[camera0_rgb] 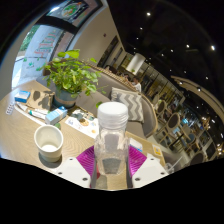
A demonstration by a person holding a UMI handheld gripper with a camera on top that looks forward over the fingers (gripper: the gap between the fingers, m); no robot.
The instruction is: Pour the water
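Observation:
A clear plastic water bottle with a white cap stands upright between my fingers. Both magenta pads press against its lower sides, so my gripper is shut on the bottle. The bottle appears lifted over the light table. To the left of the fingers and a little ahead, a white cup stands on the table, open side up. The bottom of the bottle is hidden between the fingers.
A potted green plant stands on the table beyond the cup. A small teal object and other small items lie near it. A grey sofa with a patterned cushion sits beyond the bottle. The room stretches off to the right.

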